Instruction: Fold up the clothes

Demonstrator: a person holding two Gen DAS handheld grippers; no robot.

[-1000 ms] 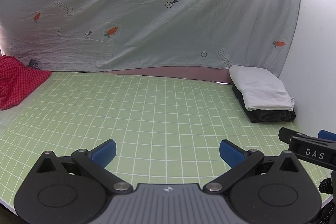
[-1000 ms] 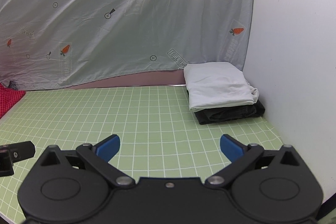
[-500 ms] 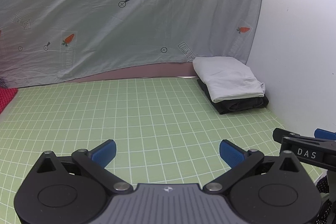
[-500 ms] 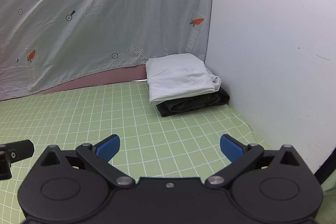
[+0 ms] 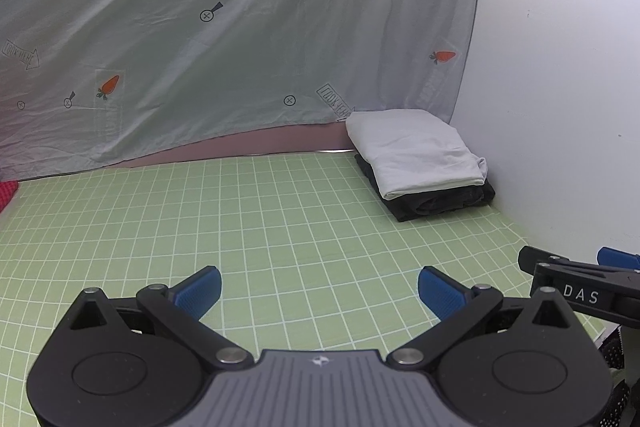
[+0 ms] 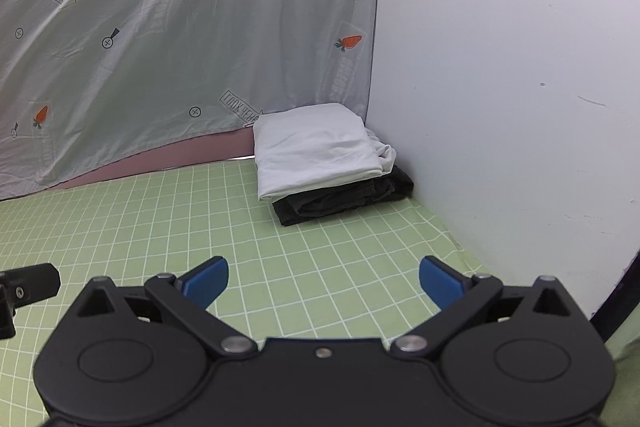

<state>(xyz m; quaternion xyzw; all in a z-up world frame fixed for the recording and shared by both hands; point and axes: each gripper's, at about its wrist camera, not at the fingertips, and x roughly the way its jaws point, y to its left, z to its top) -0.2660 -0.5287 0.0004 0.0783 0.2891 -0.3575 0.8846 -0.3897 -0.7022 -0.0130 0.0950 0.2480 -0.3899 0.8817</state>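
I hold two grippers over the green mat (image 5: 280,227). My left gripper (image 5: 319,286) is spread wide and holds nothing. My right gripper (image 6: 323,279) is spread wide too, and it is empty.

The folded clothes sit far ahead and to the right, in the corner where the mat meets the white wall (image 6: 500,87). A white cloth (image 6: 316,151) lies on top of a black cloth (image 6: 344,201). Both are neat and flat. The pile touches the wall on its right side. Its long side runs from left to right across my view.

My right gripper is nearer to that pile. My left gripper is farther, and the pile is more off to its right side (image 5: 416,151).

At the far left edge I see a bit of red cloth (image 5: 7,191). It is mostly cut off by the edge, so I cannot tell its shape. It looks not yet folded. I think it is the next one to do. It lies left of both grippers, well apart from them, and my left gripper is the nearer one. So I would have to turn left to reach it.

Behind the mat hangs a gray sheet (image 5: 200,27) with little carrots on it.
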